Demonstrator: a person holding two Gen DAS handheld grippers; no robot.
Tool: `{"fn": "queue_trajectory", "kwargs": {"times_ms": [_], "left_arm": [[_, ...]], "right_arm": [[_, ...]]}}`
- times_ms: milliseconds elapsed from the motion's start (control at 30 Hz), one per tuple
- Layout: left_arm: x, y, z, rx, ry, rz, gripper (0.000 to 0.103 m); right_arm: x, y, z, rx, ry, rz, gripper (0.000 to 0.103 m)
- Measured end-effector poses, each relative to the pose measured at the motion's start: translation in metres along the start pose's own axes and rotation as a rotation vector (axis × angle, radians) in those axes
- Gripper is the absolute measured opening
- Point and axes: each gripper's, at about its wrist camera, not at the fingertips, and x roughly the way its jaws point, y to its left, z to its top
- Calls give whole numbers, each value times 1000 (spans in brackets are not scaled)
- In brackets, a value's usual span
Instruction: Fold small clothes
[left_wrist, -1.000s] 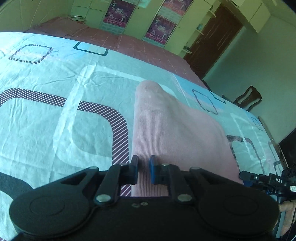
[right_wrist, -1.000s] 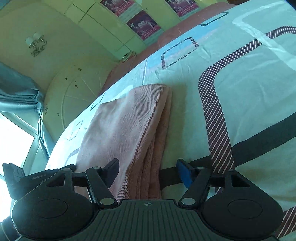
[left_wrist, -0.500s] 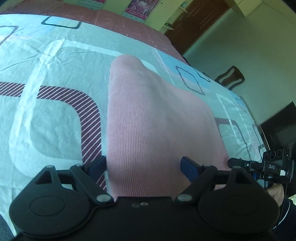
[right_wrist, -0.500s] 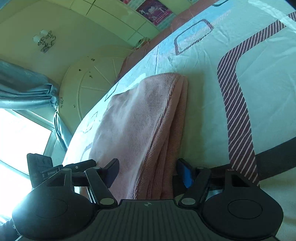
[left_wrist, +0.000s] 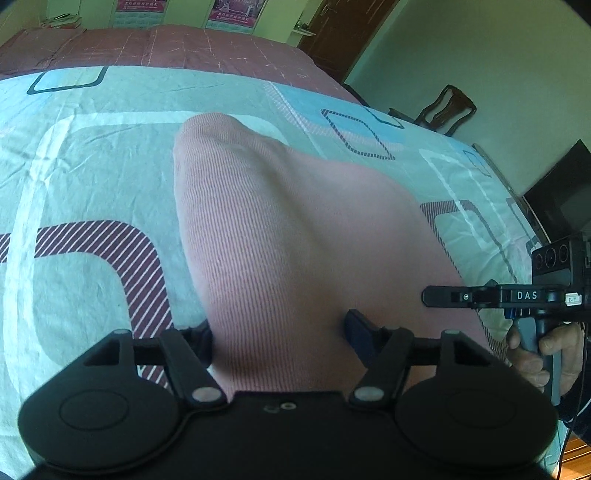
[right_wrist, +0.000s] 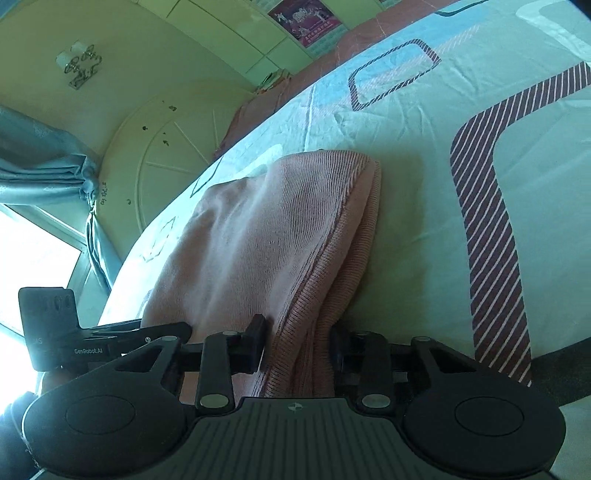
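In the left wrist view, a pink garment (left_wrist: 295, 236) is seen lying folded on the bedsheet (left_wrist: 92, 177), its near end between the fingers of the left gripper (left_wrist: 280, 332). These jaws are closing but stand apart, and no pinch on the cloth is shown. The right gripper (left_wrist: 465, 295) is seen at the right edge, held by a hand (left_wrist: 543, 354).

In the right wrist view, the stacked layers of the garment (right_wrist: 280, 236) are shown along its edge, and this edge is bracketed by the right gripper (right_wrist: 299, 347). Its jaws are closing on the layers; whether the pads already press cannot be told.

Several folds are judged done; a final fold or tidying may remain.
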Motion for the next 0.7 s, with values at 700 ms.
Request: {"fn": "queue_trajectory", "kwargs": {"times_ms": [700], "left_arm": [[-6, 27, -2, -40, -41, -111, 28]], "right_arm": [[3, 47, -6, -137, -39, -207, 18]]}}
